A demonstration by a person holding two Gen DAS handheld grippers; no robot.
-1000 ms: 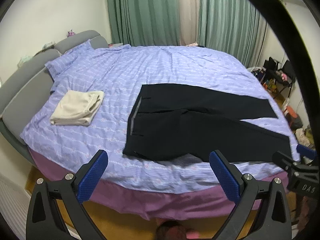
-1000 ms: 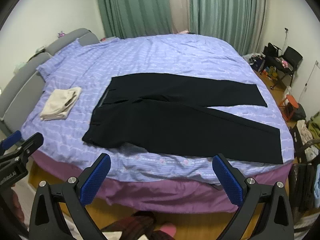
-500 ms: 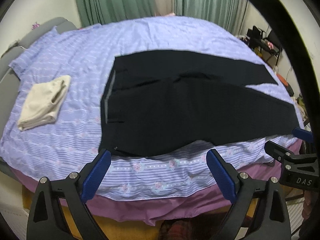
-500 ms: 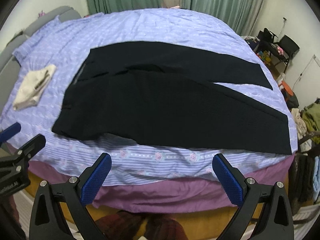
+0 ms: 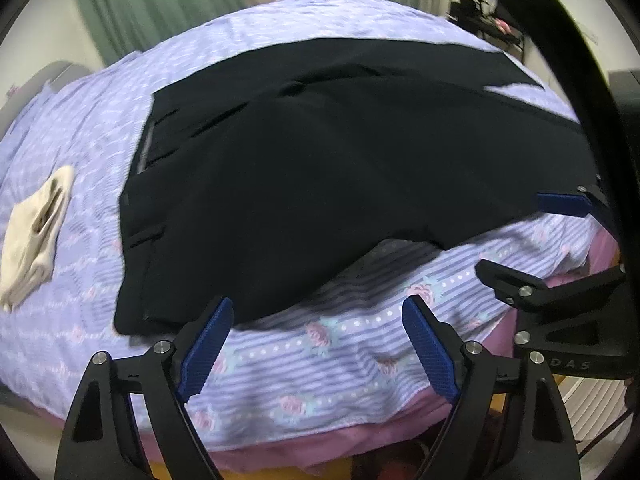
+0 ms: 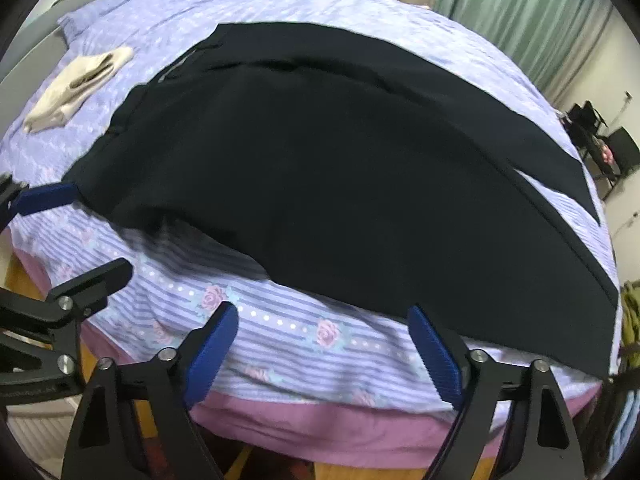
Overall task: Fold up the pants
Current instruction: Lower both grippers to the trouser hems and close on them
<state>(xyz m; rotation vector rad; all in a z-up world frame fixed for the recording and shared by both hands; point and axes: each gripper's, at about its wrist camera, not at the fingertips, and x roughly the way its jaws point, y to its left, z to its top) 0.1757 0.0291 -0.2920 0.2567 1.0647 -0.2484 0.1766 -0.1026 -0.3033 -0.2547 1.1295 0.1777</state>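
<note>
Black trousers (image 5: pixel 320 176): spread flat on the bed, waistband toward the headboard side, two legs running away toward the room's far side; near edge lies just behind the bedspread's flowered border.
Bedspread (image 5: pixel 328 344): lilac, striped, pink roses along the near hem, purple skirt below.
Cream garment (image 5: pixel 34 220): folded, on the bedspread beyond the waistband, apart from the trousers.
Left tongs (image 5: pixel 316 344): blue pads wide apart, nothing between them; left pad tip right at the trousers' near waist corner, contact unclear.
Right tongs (image 6: pixel 322 344): pads wide apart, empty; right pad tip meets the hem edge of the near leg, contact unclear.
Change since half a second ago: both tongs have come in low and close; trousers fill far more of each view, floor strip below the bed has shrunk. Trousers and cream garment lie as they did.
Blur: both views smeared.
</note>
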